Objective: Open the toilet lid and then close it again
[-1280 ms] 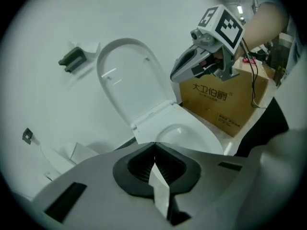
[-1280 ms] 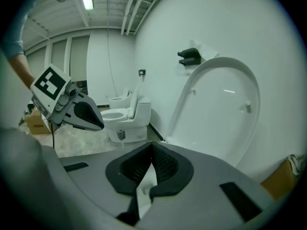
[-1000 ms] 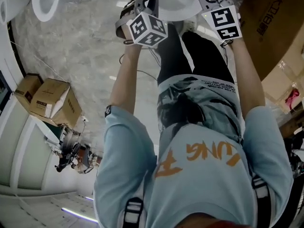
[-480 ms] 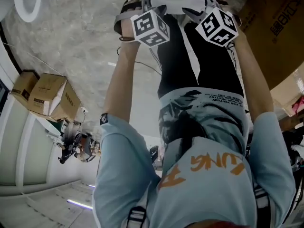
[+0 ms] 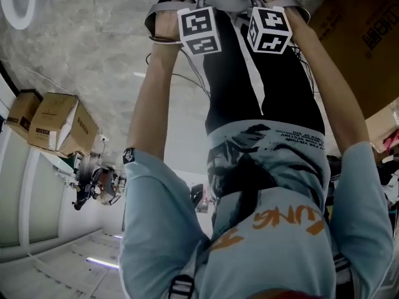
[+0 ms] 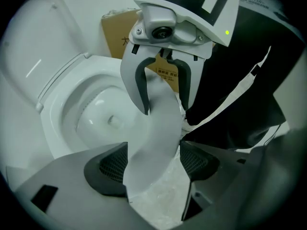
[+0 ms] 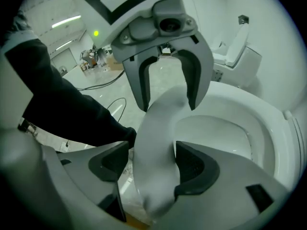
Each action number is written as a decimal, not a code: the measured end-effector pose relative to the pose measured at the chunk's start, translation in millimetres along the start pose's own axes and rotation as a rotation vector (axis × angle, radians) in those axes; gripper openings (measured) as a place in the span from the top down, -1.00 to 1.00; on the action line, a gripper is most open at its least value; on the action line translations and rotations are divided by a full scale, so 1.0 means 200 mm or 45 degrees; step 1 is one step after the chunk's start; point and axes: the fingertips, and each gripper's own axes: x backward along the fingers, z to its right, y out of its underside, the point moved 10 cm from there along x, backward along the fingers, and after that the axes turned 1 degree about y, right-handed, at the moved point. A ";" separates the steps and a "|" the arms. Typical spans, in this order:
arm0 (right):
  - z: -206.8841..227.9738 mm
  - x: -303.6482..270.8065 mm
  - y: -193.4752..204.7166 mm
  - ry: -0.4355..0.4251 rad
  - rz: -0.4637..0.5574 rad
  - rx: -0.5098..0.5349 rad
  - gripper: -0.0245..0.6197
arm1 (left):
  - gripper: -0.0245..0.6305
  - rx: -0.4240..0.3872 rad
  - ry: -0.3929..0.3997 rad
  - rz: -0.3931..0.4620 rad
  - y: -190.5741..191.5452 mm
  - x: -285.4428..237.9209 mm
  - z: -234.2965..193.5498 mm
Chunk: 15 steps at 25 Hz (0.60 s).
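The toilet lid (image 6: 33, 47) is standing upright at the upper left of the left gripper view, behind the open toilet bowl (image 6: 96, 119). We are judging the opening done and the closing not yet begun.

We are straddling the toilet's front rim (image 6: 156, 138) with both tools. The left gripper (image 6: 153, 164) has just been opening its jaws and is holding them wide, with the rim running between the pads and a gap showing on one side. The right gripper (image 7: 153, 169) has also just been opening. Its pads are sitting apart around the same rim, one of them close against it, and it is not looking clamped.

We are worrying that squeezing here would be seizing the rim and not the lid, which is lying well apart from both tools. The glossy white surface is looking slick, so a pinch could be sliding off, and a lid released early could be slamming down. The grippers are working just beside each other and could be knocking together.

A grey marbled floor (image 5: 93, 61) is spreading around us. Cardboard boxes (image 5: 59, 126) are sitting at the left of the head view, and a second toilet (image 7: 240, 51) and a cable (image 7: 108, 102) are showing in the right gripper view.
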 end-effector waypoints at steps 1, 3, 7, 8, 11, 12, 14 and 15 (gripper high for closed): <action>-0.01 -0.03 0.00 -0.002 -0.019 0.024 -0.08 | -0.15 0.002 -0.003 -0.004 0.02 -0.01 0.01; -0.01 -0.08 -0.02 0.004 -0.050 0.052 -0.02 | -0.15 0.021 -0.012 -0.003 0.05 -0.03 0.01; 0.01 -0.06 -0.02 -0.014 -0.123 0.082 0.01 | -0.15 0.022 -0.015 0.012 0.04 -0.01 -0.01; 0.01 -0.05 -0.03 -0.025 -0.134 0.084 0.02 | -0.15 0.015 -0.013 0.016 0.04 0.00 -0.01; 0.01 -0.04 -0.07 -0.049 -0.124 0.079 0.02 | -0.16 -0.011 -0.005 0.020 0.05 0.02 0.01; 0.00 -0.03 -0.07 -0.052 -0.115 0.074 0.02 | -0.16 -0.028 -0.003 0.017 0.05 0.02 0.02; 0.00 -0.01 -0.07 -0.058 -0.099 0.060 0.02 | -0.16 -0.073 -0.005 0.005 0.04 0.01 0.04; 0.00 0.01 -0.07 -0.064 -0.089 0.054 0.02 | -0.16 -0.095 -0.016 -0.002 0.03 0.02 0.05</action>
